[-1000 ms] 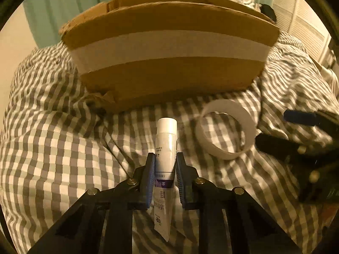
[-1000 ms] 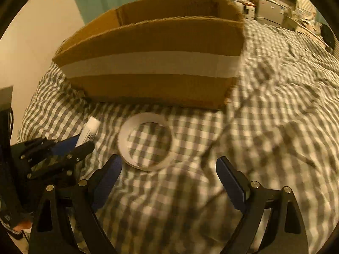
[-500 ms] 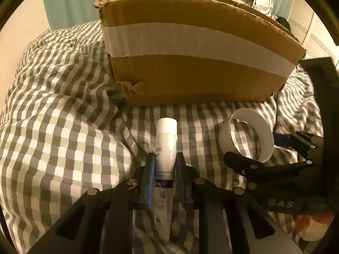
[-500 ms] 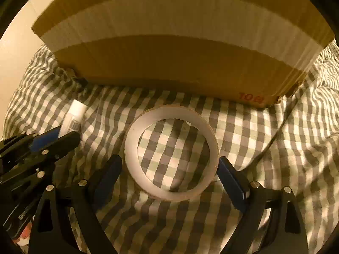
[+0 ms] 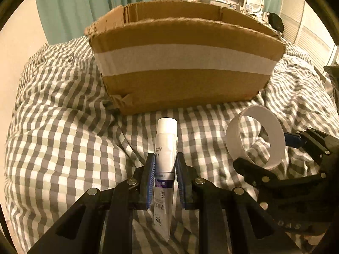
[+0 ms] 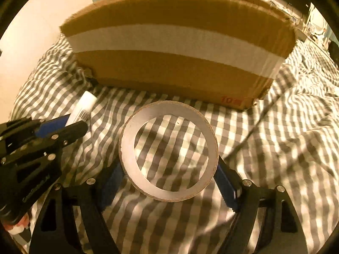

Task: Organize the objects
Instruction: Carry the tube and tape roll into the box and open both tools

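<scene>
Left gripper [image 5: 164, 165] is clamped on white tube [image 5: 165, 148]; right gripper [image 6: 169, 178] is closed across tape ring [image 6: 168, 160], both held before cardboard box [image 5: 182, 67]. Slippery ring may be dropped; box wall may be clipped.

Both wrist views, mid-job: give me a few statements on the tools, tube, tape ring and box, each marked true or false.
1. The left tool is shut on the white tube. True.
2. The tape ring lies flat on the bedspread. False: it sits lifted between the right tool's fingers.
3. The cardboard box is open on top. True.
4. The tube is inside the box. False: it is in front of it.
</scene>
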Demonstrator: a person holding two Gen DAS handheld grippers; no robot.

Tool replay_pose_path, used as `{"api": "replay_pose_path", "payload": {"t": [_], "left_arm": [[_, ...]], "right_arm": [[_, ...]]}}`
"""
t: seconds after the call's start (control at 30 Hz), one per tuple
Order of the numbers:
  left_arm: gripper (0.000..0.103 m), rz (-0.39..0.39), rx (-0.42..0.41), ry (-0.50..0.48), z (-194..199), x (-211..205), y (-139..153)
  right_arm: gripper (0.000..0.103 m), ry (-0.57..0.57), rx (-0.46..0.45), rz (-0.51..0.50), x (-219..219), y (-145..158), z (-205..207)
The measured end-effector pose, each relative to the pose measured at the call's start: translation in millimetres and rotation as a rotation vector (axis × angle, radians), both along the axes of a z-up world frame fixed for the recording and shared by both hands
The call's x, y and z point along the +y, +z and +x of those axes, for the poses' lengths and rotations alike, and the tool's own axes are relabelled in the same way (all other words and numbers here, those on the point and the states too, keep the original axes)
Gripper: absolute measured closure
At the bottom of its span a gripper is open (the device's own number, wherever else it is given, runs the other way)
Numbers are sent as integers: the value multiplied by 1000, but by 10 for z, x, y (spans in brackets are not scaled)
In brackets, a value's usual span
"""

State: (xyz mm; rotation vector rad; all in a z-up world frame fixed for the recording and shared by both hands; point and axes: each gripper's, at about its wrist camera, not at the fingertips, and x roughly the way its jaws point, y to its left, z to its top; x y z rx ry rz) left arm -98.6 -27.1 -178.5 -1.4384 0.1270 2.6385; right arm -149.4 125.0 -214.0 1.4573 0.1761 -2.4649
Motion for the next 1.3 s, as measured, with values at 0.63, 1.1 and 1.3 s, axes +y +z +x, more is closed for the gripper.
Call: {"api": "replay_pose_path", "payload": {"t": [0.63, 1.1, 1.3], "left_arm": [[84, 50, 105, -44, 309, 217, 544], [84, 165, 186, -65, -142, 267, 1353], [84, 169, 215, -65, -638, 281, 1631]], "right_arm": [[24, 12, 120, -3, 259, 585, 550], [24, 49, 225, -78, 379, 1409, 354], [24, 46, 281, -108, 380, 1787, -88]]}}
